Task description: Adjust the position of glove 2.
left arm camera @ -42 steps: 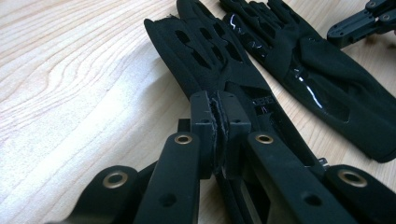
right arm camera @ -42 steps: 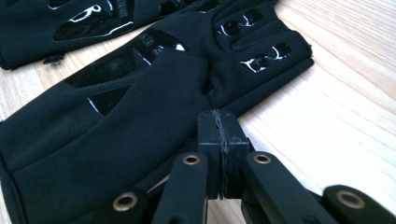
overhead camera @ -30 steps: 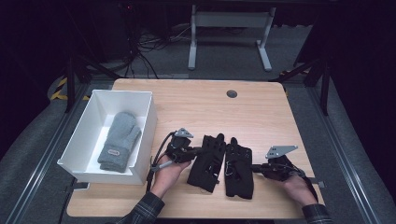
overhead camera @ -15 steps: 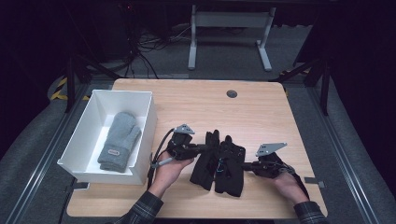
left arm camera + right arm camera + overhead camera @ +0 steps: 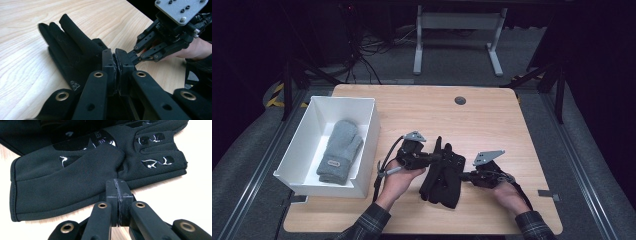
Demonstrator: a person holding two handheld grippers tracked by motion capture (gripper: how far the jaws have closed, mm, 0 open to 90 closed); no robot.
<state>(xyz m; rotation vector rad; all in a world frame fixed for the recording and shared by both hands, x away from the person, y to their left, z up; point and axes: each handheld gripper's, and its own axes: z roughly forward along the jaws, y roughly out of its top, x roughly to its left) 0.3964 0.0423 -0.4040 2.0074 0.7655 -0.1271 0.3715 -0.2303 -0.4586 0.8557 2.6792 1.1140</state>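
Two black gloves [image 5: 443, 172] lie together near the front middle of a wooden table [image 5: 492, 120] in the high view, one partly over the other, fingers pointing away from the person. The left gripper [image 5: 433, 158] meets the pile from its left side and the right gripper [image 5: 463, 176] meets it from its right side, each held in a hand that comes up from the bottom edge. A white box [image 5: 364, 150] stands at the left of the table with a grey mitten [image 5: 339, 151] lying inside it. In the left gripper view, the left gripper's [image 5: 115, 62] jaws are pressed together with a thin edge of black glove [image 5: 72, 52] fabric pinched between the pads; the glove fingers stretch out across the tabletop beyond, and the right gripper with its grey plate reaches in from the upper right, its tips just beside the left one's. In the right gripper view, the right gripper's [image 5: 117, 187] jaws are closed tight on the near edge of a glove [image 5: 82, 167], close to where the thumb joins the palm; shiny grip patches show on the palm and fingers, and the cuff lies at the left.
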